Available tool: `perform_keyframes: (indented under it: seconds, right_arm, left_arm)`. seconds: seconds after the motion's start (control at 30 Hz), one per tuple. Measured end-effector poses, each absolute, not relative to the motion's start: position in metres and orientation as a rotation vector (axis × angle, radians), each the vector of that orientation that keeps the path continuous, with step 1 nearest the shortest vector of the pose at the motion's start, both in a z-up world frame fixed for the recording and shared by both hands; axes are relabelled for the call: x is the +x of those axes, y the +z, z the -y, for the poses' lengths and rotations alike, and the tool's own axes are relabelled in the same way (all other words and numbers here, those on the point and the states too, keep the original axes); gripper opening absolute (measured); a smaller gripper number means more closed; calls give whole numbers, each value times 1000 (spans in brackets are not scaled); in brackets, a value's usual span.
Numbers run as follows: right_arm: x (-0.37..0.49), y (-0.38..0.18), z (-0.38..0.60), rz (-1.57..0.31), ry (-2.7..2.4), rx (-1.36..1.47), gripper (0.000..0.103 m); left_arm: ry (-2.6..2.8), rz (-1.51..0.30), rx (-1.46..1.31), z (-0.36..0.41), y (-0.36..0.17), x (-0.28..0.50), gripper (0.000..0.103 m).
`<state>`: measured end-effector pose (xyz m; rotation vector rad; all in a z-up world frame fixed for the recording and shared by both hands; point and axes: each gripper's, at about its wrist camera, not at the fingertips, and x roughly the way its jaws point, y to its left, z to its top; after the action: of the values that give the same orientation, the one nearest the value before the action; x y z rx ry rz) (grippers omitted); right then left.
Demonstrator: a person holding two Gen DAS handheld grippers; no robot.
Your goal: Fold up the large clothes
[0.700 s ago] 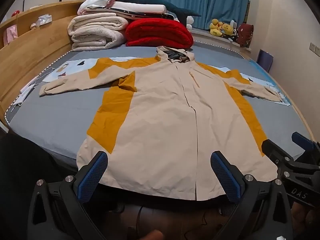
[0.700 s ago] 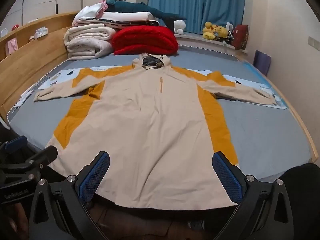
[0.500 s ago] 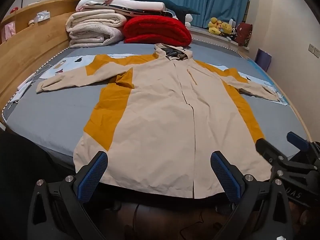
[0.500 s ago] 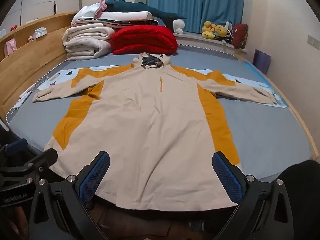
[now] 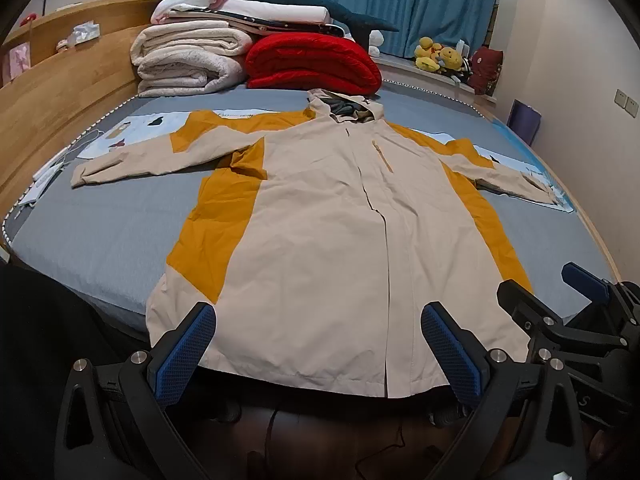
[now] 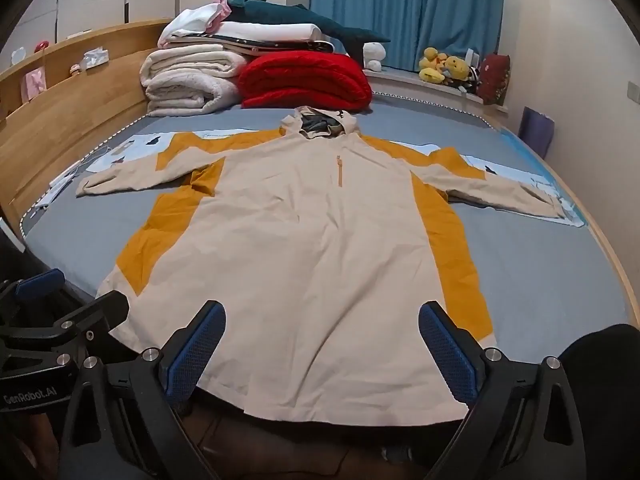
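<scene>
A large beige and mustard hooded jacket (image 5: pixel 320 248) lies flat, front up, on a grey bed (image 5: pixel 100 236), sleeves spread to both sides, hood toward the far end. It also shows in the right wrist view (image 6: pixel 304 248). My left gripper (image 5: pixel 320 344) is open and empty, held just above the jacket's hem at the bed's near edge. My right gripper (image 6: pixel 320 340) is open and empty over the hem. The right gripper also shows at the right of the left wrist view (image 5: pixel 560 304), and the left gripper at the left of the right wrist view (image 6: pixel 68 300).
Folded white blankets (image 5: pixel 188 60) and a red quilt (image 5: pixel 312 64) are stacked at the bed's far end. A wooden headboard (image 5: pixel 48 92) runs along the left. Blue curtains (image 5: pixel 400 0), plush toys (image 5: pixel 436 58) and a wall lie beyond. Dark floor lies below the hem.
Both grippers have moved slightly forward and up toward the jacket's hem. The jacket has not moved.
</scene>
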<state>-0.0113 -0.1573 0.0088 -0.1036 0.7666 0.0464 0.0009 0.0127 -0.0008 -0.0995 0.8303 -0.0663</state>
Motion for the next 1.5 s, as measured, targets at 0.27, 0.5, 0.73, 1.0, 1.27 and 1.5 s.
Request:
perform_keyframes:
  seconds: [0.27, 0.5, 0.73, 1.0, 1.27, 1.5]
  right_arm:
    - [-12, 10, 158, -760, 41, -105, 97]
    - [-12, 10, 157, -762, 42, -106, 97]
    - [-12, 10, 158, -759, 41, -105, 97]
    - [-12, 10, 158, -760, 41, -106, 97]
    - [-12, 10, 157, -759, 41, -106, 97]
    - [-12, 10, 157, -758, 41, -107, 97]
  left_arm:
    - [-64, -830, -88, -7, 0, 2, 102]
    - [-65, -830, -87, -3, -1, 3, 102]
    - [-70, -829, -88, -4, -3, 2, 102]
    - [-69, -830, -88, -4, -3, 4, 102]
    - [-68, -830, -89, -1, -3, 2, 102]
    - [-68, -829, -87, -4, -2, 2, 102]
